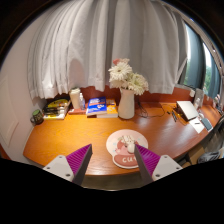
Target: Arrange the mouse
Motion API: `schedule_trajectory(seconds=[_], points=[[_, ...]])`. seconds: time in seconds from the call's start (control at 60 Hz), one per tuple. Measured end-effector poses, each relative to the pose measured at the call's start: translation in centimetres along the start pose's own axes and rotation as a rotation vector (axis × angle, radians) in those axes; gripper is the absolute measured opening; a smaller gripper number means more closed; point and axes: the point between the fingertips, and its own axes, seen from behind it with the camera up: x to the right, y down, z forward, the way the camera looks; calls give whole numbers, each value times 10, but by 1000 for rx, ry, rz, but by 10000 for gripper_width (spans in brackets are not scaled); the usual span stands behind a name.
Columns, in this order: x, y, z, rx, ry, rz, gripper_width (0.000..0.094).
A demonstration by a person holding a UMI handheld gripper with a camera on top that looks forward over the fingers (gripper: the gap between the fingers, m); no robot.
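a wide wooden desk [60, 140] curves across the middle of the frame, with pale curtains [100, 45] hanging behind it and a window [195, 55] at the upper right. the desk seems set up as a workspace: things line its back edge, leaving the front free for the task.

at the centre back stands a white vase of flowers [126, 95]. to its left lie colourful books [95, 105], a white cup [76, 98], and further left a stack of books [56, 107]. at the right edge of the frame sits what looks like a laptop or keyboard [190, 108], hard to tell which.

near the front of the desk, lower centre, lies a round pink mouse pad [126, 148]. the small white mouse [126, 144] rests on it, probably waiting to be picked up.

the gripper [115, 162] is held high above the desk edge, tilted down toward the pad. its two fingers spread wide and hold nothing, with purple pads [78, 160] showing on their inner faces. the mouse lies just ahead of them, between their lines, well apart from both.
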Motion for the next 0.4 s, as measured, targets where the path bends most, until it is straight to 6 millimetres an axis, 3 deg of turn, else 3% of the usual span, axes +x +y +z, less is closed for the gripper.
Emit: schedule_trajectory(seconds=[0.25,0.4], points=[[-52,25,-54,16,-74,-8,851],[-75,36,-69,12,-92,-13,851]])
